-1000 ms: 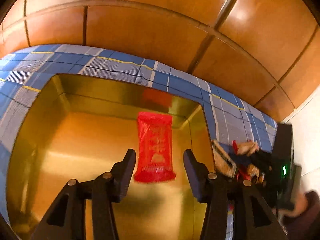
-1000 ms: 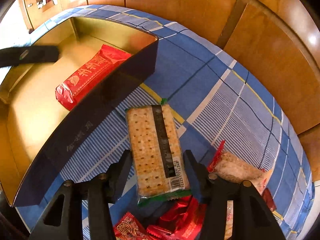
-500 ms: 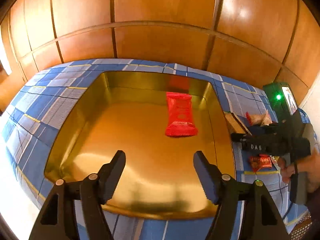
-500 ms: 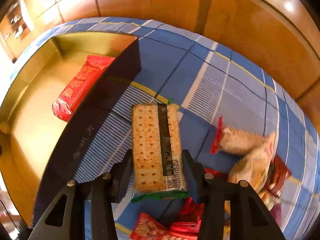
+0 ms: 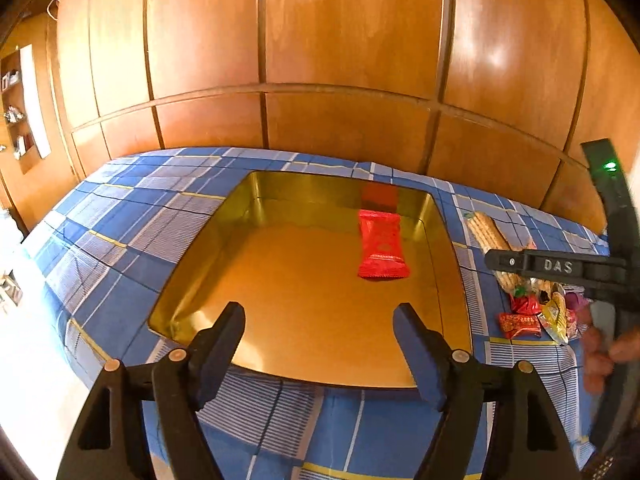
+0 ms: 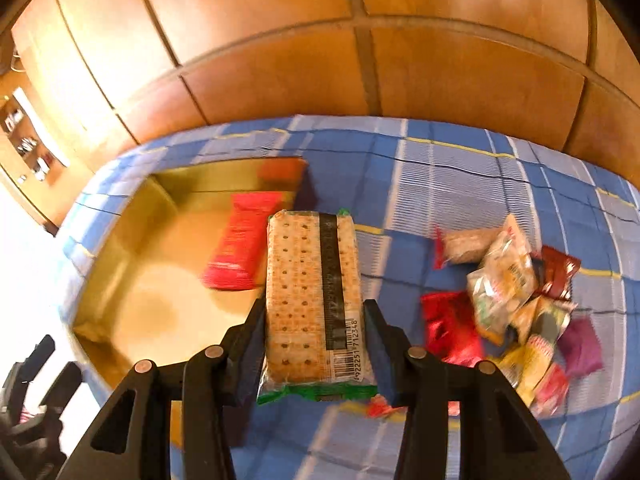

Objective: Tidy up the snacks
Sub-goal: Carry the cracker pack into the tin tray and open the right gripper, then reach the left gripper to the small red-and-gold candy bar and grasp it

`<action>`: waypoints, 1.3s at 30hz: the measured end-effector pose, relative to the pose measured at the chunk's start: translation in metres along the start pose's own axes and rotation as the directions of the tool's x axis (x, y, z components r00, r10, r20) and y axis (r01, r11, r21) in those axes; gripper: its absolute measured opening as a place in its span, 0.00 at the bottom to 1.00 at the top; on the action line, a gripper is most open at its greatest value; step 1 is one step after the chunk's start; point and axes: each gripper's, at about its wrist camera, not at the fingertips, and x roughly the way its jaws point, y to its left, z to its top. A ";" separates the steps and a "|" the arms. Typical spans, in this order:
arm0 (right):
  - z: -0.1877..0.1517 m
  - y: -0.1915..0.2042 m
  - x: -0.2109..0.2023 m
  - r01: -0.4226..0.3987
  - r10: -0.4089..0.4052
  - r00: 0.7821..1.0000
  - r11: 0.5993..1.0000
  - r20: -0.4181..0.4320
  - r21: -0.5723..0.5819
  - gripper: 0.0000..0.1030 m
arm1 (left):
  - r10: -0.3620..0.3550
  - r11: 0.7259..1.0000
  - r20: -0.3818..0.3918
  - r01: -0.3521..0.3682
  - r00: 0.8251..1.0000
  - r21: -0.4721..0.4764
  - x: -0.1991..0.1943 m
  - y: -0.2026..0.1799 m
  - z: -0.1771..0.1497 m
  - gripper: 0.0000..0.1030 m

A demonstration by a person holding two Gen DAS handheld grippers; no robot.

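- Right gripper (image 6: 316, 340) clamps the cracker pack (image 6: 312, 296), lifted; left gripper (image 5: 320, 344) gapes wide, holding nothing
- Step, likely: carrying crackers toward the gold tin (image 6: 120, 240); next, lower them beside the red packet (image 6: 244, 240)

The left claw (image 5: 319, 350), black with two dark blue-padded fingers (image 5: 218, 346), is spread wide with nothing between the pads, and points forward and slightly downward. The right claw (image 6: 315, 338), of the same black build, is clamped from both sides on a clear-wrapped pack of pale crackers with a green end seal (image 6: 312, 288), lifted level. In the left wrist view the person's right hand (image 5: 606, 350) grips that claw's handle at the right edge.
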 end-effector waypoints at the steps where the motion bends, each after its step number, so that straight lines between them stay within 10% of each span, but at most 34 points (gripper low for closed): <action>1: -0.003 0.005 -0.002 -0.013 0.013 1.000 1.000 0.002 0.000 0.46 | -0.001 1.000 0.001 0.001 1.000 -0.002 -0.001 0.001 0.000 0.75; 21: -0.029 0.100 0.031 0.000 -0.007 0.999 0.993 -0.052 -0.119 0.47 | 0.059 0.994 -0.016 -0.060 0.998 -0.088 -0.011 0.047 -0.020 0.77; 39: -0.066 0.031 -0.035 0.097 -0.094 0.991 0.995 0.090 -0.031 0.47 | 0.065 0.995 -0.025 -0.067 0.998 -0.079 -0.006 0.044 -0.015 0.78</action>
